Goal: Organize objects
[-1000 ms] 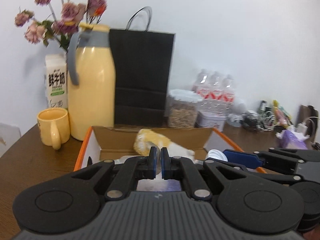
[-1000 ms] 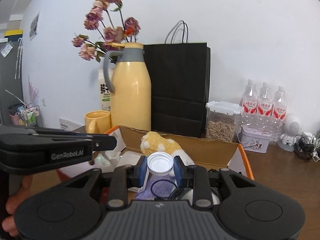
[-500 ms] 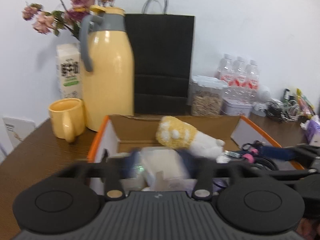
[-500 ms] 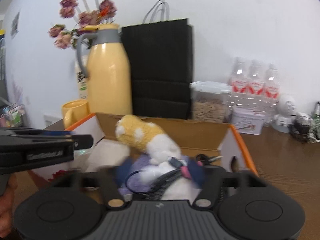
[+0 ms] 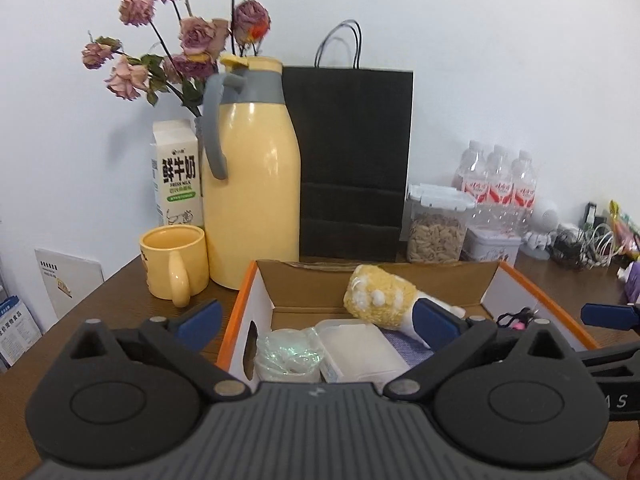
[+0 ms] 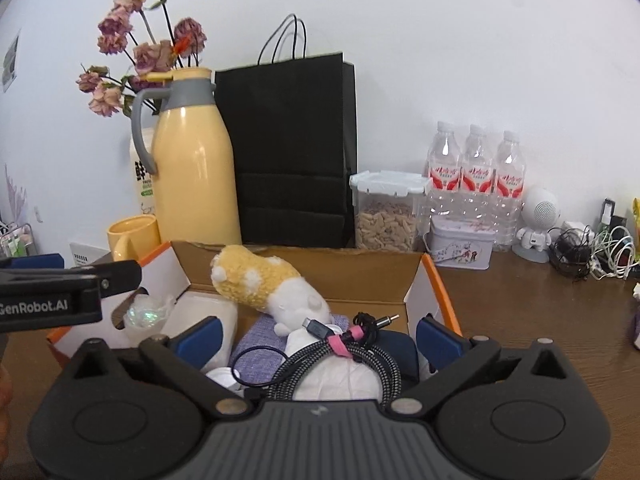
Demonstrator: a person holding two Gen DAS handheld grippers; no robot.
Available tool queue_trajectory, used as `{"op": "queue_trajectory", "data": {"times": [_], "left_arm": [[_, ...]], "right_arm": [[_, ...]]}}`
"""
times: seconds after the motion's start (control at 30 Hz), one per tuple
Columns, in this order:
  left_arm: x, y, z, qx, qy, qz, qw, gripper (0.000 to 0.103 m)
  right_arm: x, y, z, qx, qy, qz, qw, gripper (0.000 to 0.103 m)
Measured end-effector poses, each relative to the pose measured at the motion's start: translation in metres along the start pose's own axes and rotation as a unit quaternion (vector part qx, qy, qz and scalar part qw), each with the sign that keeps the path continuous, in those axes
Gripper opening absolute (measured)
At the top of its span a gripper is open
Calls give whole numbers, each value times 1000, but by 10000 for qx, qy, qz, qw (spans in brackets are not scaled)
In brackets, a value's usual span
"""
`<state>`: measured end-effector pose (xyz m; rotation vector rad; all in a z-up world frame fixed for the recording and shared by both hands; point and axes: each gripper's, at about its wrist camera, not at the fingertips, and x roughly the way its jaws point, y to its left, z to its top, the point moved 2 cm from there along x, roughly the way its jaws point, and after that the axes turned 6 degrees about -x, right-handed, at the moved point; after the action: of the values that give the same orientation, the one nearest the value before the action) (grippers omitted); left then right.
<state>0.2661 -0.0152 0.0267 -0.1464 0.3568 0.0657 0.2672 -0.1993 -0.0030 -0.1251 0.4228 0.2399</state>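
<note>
While both jaws had just been opening and gripped nothing, the left gripper [image 5: 318,322] and right gripper [image 6: 318,334] hung over the box [image 6: 434,280], plush toy [image 6: 260,280] at twelve o'clock inside.

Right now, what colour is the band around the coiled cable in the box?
Pink band on the cable; clearest in the right wrist view.

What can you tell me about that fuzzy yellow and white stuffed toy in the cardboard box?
The plush toy looks soft and fluffy, yellow at one end with white spots, white at the other. It lies slanted in the cardboard box, its yellow end raised toward the back wall, its white end down on a purple cloth beside a bundled cable. No gripper touches it.
</note>
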Motion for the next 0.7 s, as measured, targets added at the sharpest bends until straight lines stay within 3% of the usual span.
{"op": "queue_trajectory", "data": {"times": [0.23, 0.43, 0.7], "left_arm": [[-55, 1, 0, 272, -77, -147, 9995, 103], [-105, 10, -13, 315, -62, -119, 9994, 103], [-146, 20, -43, 358, 463, -73, 9983, 103]], "right_arm": [[-63, 10, 4, -175, -193, 99, 9996, 103], [-115, 18, -13, -214, -46, 59, 9997, 103], [-159, 18, -41, 6, 251, 55, 9997, 103]]}}
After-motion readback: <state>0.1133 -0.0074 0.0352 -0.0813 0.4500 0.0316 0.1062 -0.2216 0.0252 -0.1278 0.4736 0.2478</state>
